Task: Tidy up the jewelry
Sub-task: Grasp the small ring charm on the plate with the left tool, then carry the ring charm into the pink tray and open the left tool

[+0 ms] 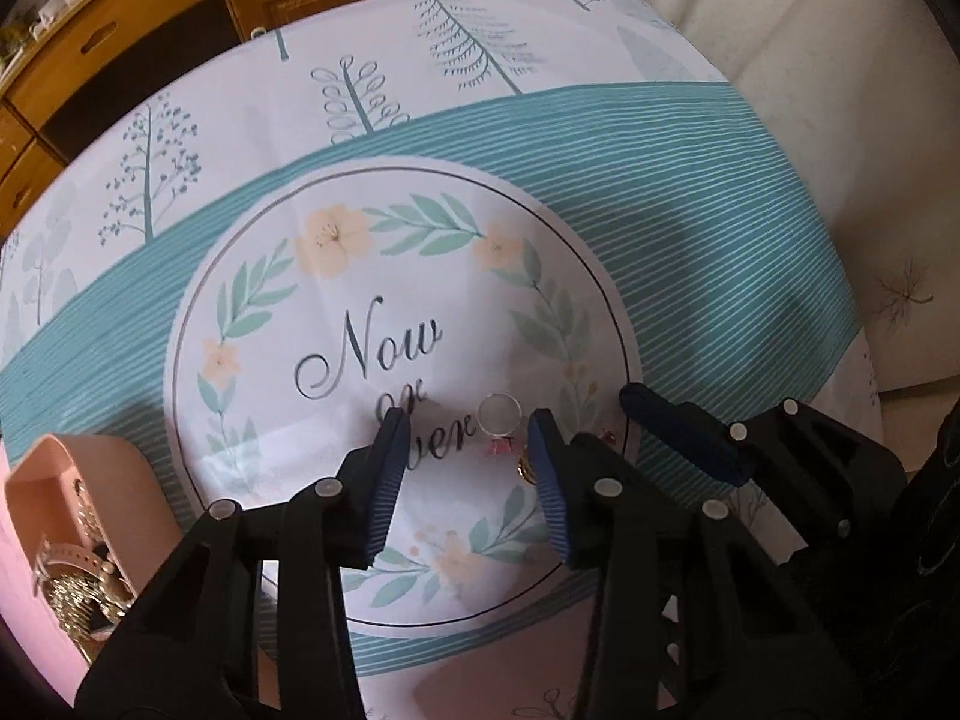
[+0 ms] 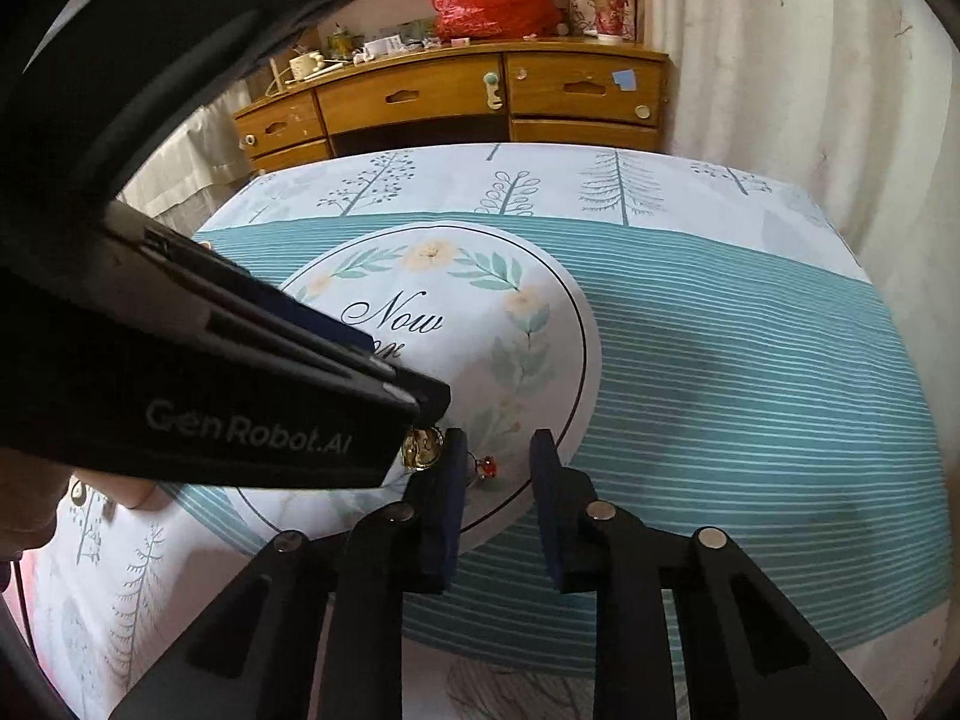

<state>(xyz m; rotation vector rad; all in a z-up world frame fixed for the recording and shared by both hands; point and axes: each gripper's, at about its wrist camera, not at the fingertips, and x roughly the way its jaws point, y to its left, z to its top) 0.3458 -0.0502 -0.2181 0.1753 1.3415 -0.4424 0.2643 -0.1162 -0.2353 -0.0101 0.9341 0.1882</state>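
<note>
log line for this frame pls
left gripper: open over clear ring | right gripper: open by red ring | pink box: holds jewelry

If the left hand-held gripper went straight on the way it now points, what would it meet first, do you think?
Probably the clear ring with its pink stone, lying on the tablecloth just ahead between the open left hand-held gripper's fingers. Depth is unclear, so it might pass just above it.

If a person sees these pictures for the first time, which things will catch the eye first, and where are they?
First, the round "Now or Never" print on the tablecloth, under both open grippers. Between the left gripper fingers lies a clear ring with a pink stone, beside a gold piece. At far left, a pink box holds gold jewelry.
</note>
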